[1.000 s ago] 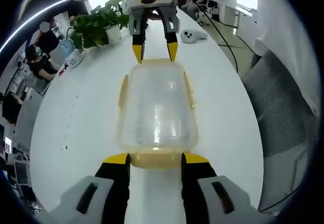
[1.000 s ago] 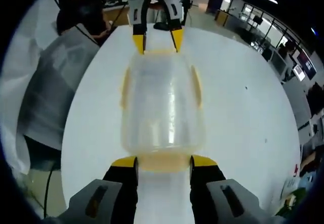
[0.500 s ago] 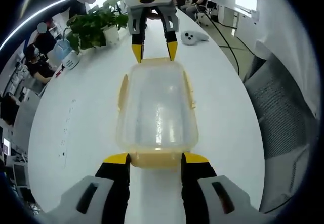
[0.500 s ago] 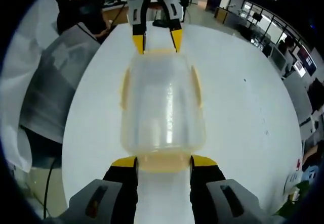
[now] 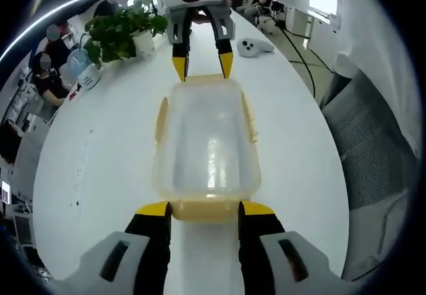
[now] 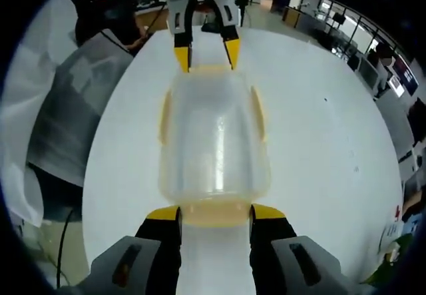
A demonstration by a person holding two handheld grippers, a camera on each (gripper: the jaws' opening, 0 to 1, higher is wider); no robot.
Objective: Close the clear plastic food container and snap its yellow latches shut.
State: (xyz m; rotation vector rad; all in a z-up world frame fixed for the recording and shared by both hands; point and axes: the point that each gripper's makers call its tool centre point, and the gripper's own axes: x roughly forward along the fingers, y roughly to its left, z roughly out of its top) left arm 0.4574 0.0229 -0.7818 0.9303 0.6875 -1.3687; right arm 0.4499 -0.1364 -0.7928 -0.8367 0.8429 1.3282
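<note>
So the clear plastic food container (image 5: 206, 145) sits lid-on in the middle of a white table (image 5: 106, 175), lengthwise between the two grippers, which face each other across it. In the left gripper view, the left gripper (image 5: 205, 210) has its yellow-tipped jaws spread about as wide as the container's near end, one tip at each corner of the yellow latch (image 5: 205, 210) there; the tips look like they're touching or just beside the latch, can't really tell which, and they aren't clamped on anything. At the far end the right gripper (image 5: 202, 66) comes down with its jaws also apart, tips right at the container's far edge. The right gripper view is the same setup mirrored: the right gripper (image 6: 215, 213) straddles the near yellow latch (image 6: 214, 214) with its jaws parted, the container (image 6: 214, 138) stretches away from it, and the left gripper (image 6: 207, 54) is at the far end with its tips apart just at the rim. The long yellow side latches (image 5: 161, 118) lie along both flanks of the container and seem folded against it, though the fisheye makes it hard to say whether they're snapped. Off to the side in the left gripper view there's a potted plant (image 5: 123, 32) near the table's far edge, a white controller-looking thing (image 5: 253, 46) on the table, a grey chair (image 5: 373, 142) beside the table, and some people sitting in the background
</note>
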